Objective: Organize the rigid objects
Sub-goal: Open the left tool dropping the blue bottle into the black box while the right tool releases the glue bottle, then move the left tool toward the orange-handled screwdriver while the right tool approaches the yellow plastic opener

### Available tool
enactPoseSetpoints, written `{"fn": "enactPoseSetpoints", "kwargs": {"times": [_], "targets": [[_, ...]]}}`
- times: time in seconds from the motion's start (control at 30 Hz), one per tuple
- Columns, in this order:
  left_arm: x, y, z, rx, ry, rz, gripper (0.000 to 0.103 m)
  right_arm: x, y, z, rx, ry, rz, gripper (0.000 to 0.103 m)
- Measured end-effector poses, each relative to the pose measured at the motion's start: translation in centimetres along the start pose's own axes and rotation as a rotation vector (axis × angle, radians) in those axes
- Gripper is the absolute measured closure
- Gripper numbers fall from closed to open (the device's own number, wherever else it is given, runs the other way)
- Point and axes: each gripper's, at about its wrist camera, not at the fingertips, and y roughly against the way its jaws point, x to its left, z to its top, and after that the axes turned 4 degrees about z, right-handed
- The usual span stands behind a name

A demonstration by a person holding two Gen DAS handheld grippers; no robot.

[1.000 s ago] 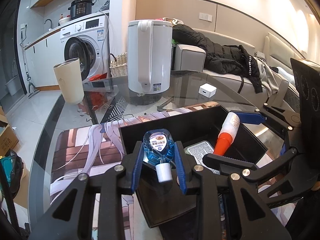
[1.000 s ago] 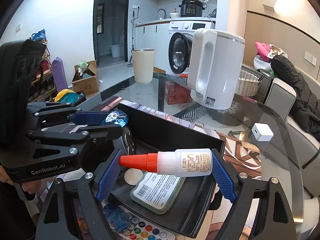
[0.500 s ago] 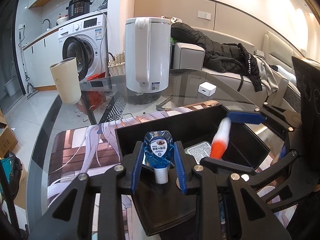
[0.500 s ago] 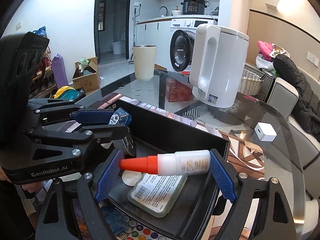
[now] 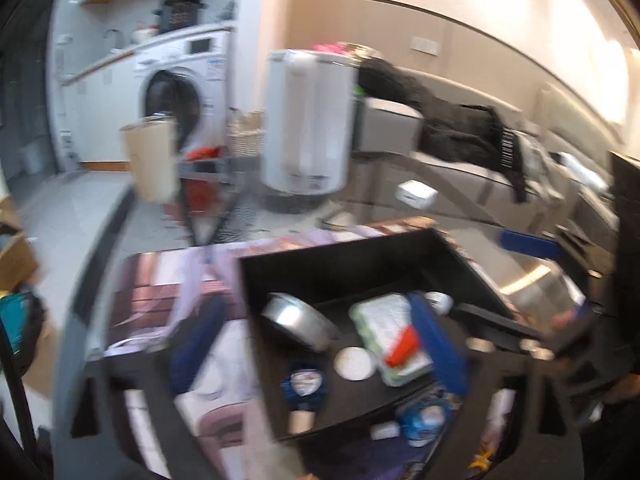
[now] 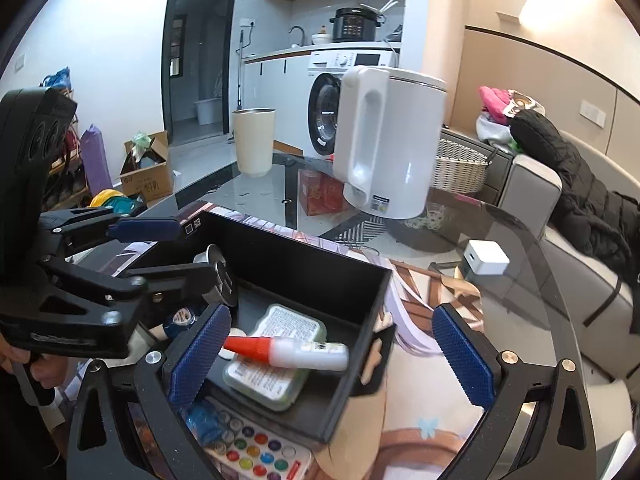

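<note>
Both grippers had just popped wide open, nothing gripped. The glue bottle [image 6: 294, 354] lay on the green case [image 6: 272, 354] inside the black box [image 6: 352, 376]. The blue bottle [image 5: 303, 387] sat in there too.

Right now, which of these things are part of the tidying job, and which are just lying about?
Part of the job:
- black box
- glue bottle, lying in the box on the green case
- blue bottle, also in the box
- left gripper and right gripper, jaws just opened, empty

Lying about:
- white kettle
- cream cup
- white charger
- wicker basket
</note>
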Motion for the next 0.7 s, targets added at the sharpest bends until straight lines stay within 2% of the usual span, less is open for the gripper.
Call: {"fn": "enactPoseSetpoints", "kwargs": {"times": [0.2, 0.37, 0.7], "targets": [[0.6, 1.9, -0.9, -0.028, -0.012, 0.035, 0.0, 0.0, 2.2, -0.7, -0.021, -0.006, -0.007, 0.001], [1.0, 2.6, -1.7, -0.016, -0.005, 0.065, 0.0, 0.2, 3.2, -1.3, -0.015, -0.019, -0.011, 0.001], [0.5, 4.6, -3.3, -0.007, -0.006, 0.079, 0.0, 0.4, 4.7, -2.9, 0.038, -0.071, -0.006, 0.001]]}}
